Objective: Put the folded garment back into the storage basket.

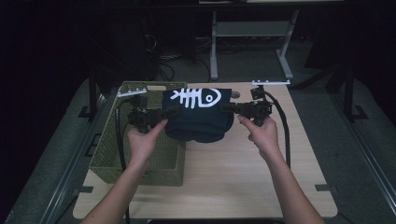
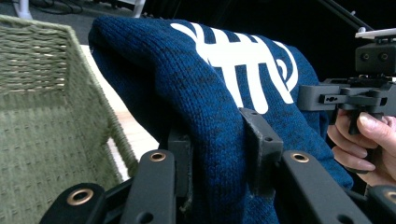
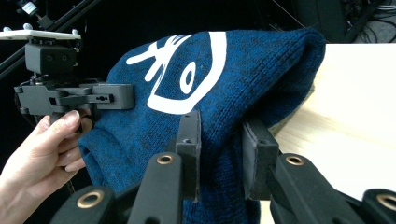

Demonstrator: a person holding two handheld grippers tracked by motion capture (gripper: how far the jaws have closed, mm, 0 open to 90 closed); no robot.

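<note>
A folded dark blue knit sweater (image 1: 198,114) with a white fish-skeleton print (image 1: 196,97) hangs lifted above the wooden table, held from both sides. My left gripper (image 1: 172,112) is shut on its left edge; in the left gripper view the jaws pinch the blue knit (image 2: 205,93) between them (image 2: 224,154). My right gripper (image 1: 226,108) is shut on the right edge, and the right gripper view shows the cloth (image 3: 261,65) squeezed between its jaws (image 3: 219,144). Each gripper view shows the opposite hand and gripper (image 2: 355,93) (image 3: 70,95) behind the sweater.
An olive woven basket (image 1: 144,154) stands on the table's left side, directly beside the sweater; its wall (image 2: 42,107) is close to my left gripper. Bare wooden table (image 1: 233,177) lies in front and to the right. A metal desk frame (image 1: 247,32) stands beyond.
</note>
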